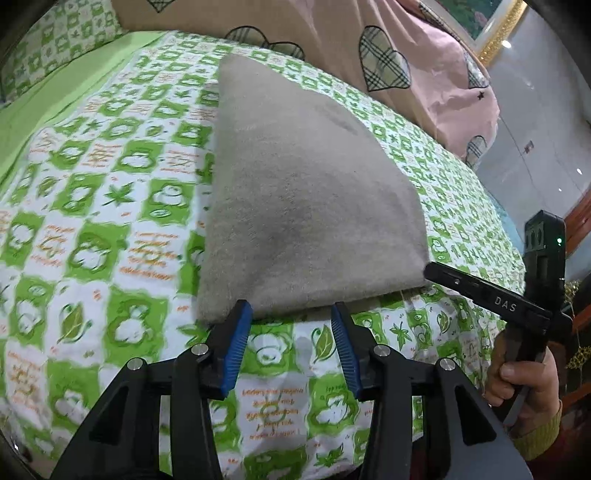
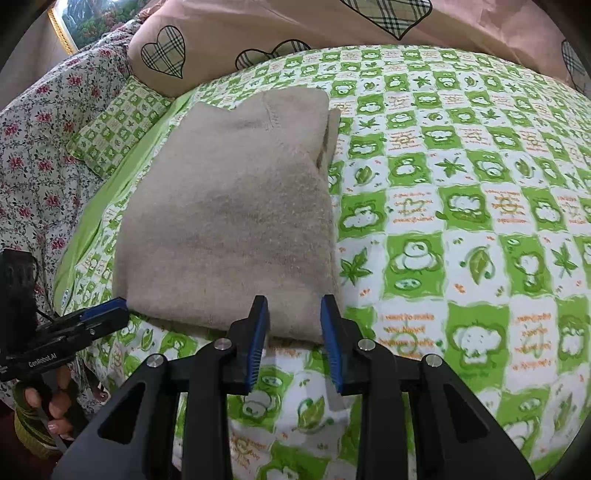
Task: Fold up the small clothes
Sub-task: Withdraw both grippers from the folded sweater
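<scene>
A beige fleece garment (image 1: pixel 303 192) lies folded in a thick rectangle on the green-and-white patterned bed sheet (image 1: pixel 110 206). It also shows in the right wrist view (image 2: pixel 236 221), its layered edges at the far end. My left gripper (image 1: pixel 291 314) is open, its blue pads just at the garment's near edge, holding nothing. My right gripper (image 2: pixel 294 308) is open at the garment's near right corner, empty. The right gripper also shows in the left wrist view (image 1: pixel 487 295), touching the garment's right corner. The left gripper shows in the right wrist view (image 2: pixel 99 314) at the left corner.
A pink quilt with plaid hearts (image 1: pixel 369 48) is bunched along the far side of the bed. A matching green pillow (image 2: pixel 118 122) and a floral quilt (image 2: pixel 33 155) lie to the left. A gold picture frame (image 1: pixel 498 33) stands behind.
</scene>
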{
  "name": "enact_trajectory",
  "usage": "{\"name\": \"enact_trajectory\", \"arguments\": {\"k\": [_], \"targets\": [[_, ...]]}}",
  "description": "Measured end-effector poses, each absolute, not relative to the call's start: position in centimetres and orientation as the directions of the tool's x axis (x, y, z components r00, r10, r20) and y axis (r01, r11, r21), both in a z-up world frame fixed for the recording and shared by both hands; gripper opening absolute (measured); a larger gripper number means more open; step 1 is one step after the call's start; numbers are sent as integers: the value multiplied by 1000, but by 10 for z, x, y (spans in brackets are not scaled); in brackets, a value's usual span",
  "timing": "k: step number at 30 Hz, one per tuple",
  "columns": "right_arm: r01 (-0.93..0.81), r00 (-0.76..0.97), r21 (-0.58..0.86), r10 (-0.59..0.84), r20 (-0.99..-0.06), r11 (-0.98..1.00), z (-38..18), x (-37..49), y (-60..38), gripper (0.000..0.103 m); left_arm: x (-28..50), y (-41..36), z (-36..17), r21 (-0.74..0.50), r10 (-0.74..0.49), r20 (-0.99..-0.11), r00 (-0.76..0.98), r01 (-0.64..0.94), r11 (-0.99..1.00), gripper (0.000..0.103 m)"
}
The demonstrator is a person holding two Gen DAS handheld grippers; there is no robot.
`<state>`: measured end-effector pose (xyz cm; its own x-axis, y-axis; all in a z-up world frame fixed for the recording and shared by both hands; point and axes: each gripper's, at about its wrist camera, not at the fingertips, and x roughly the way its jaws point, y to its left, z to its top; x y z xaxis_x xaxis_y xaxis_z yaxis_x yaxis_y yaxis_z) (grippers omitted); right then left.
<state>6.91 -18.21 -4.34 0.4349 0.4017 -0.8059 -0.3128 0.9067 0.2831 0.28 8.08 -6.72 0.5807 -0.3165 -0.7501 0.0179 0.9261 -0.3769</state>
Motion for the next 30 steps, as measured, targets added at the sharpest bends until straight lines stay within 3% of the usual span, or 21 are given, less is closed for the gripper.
{"name": "enact_trajectory", "arguments": {"k": [1, 2, 3, 5, 9, 11, 14, 19, 22, 30], "targets": [[-298, 438, 259, 373, -818, 919, -42, 68, -184, 47, 0, 82, -65, -365, -301, -753, 584, 9, 931, 47], [-287, 440, 247, 356, -824, 926, -42, 65, -186, 50, -4, 84, -63, -346, -277, -757, 591, -3, 938, 48], [-278, 446, 250, 355, -822, 927, -40, 62, -190, 50, -8, 85, -59, -326, -255, -757, 601, -9, 945, 50], [-275, 453, 274, 376, -808, 921, -36, 54, -197, 50, -17, 87, -52, -262, -183, -760, 624, -36, 964, 64], [-266, 469, 278, 376, -799, 923, -31, 38, -205, 50, -29, 91, -44, -164, -76, -769, 635, -81, 983, 72], [-263, 473, 286, 382, -794, 921, -29, 32, -206, 50, -31, 92, -44, -129, -40, -786, 617, -101, 986, 82], [-280, 473, 297, 400, -785, 913, -26, 26, -204, 52, -37, 92, -43, -82, 4, -788, 616, -111, 990, 82], [-319, 490, 293, 421, -764, 901, -17, 15, -196, 75, -48, 88, -40, -22, 52, -791, 609, -113, 993, 84], [-346, 481, 294, 438, -760, 891, -14, 4, -192, 83, -54, 87, -38, 6, 75, -799, 597, -117, 993, 85], [-366, 459, 271, 426, -780, 890, -23, -8, -184, 86, -50, 84, -36, -3, 64, -799, 598, -110, 994, 90]]}}
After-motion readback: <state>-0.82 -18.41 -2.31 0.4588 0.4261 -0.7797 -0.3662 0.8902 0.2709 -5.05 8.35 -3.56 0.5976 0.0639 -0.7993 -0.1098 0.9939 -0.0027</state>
